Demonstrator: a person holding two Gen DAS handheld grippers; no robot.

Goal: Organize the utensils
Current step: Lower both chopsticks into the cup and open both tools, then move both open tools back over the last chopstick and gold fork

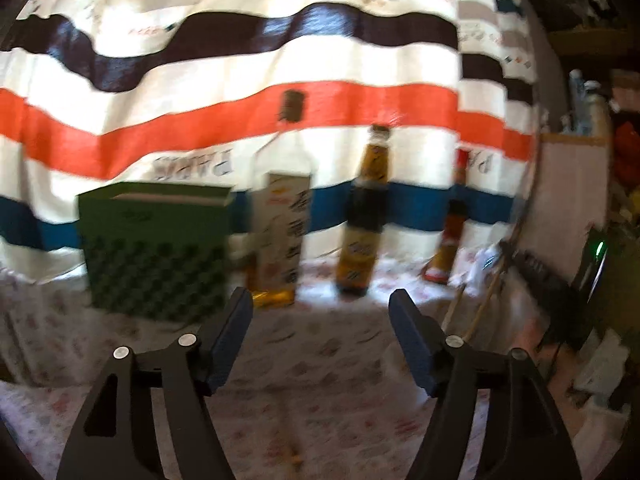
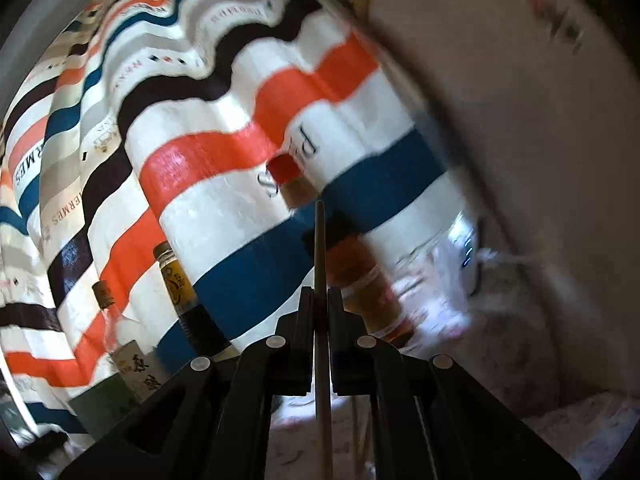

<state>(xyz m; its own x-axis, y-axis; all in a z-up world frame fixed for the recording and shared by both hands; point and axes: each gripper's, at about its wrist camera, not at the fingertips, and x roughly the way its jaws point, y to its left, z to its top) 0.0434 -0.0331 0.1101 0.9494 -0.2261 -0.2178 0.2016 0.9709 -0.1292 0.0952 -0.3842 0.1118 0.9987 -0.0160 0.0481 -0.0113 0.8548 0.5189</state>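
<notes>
My left gripper (image 1: 320, 320) stands open over the patterned tablecloth (image 1: 340, 392), with nothing between its fingers. Beyond it to the left is a green perforated box (image 1: 154, 248). Two thin wooden sticks (image 1: 478, 304), seemingly chopsticks, slant at the right of the left wrist view. My right gripper (image 2: 320, 296) is shut on a thin pale chopstick (image 2: 319, 240), which sticks out past the jaws toward a red-capped sauce bottle (image 2: 352, 268). The right wrist view is tilted and blurred.
Three bottles line the back of the table before a striped cloth (image 1: 240, 60): a clear one with a white label (image 1: 280, 232), a dark sauce bottle (image 1: 362, 216) and the red-capped bottle (image 1: 450, 232). Dark clutter (image 1: 560, 288) and a pale wall (image 2: 520, 120) lie to the right.
</notes>
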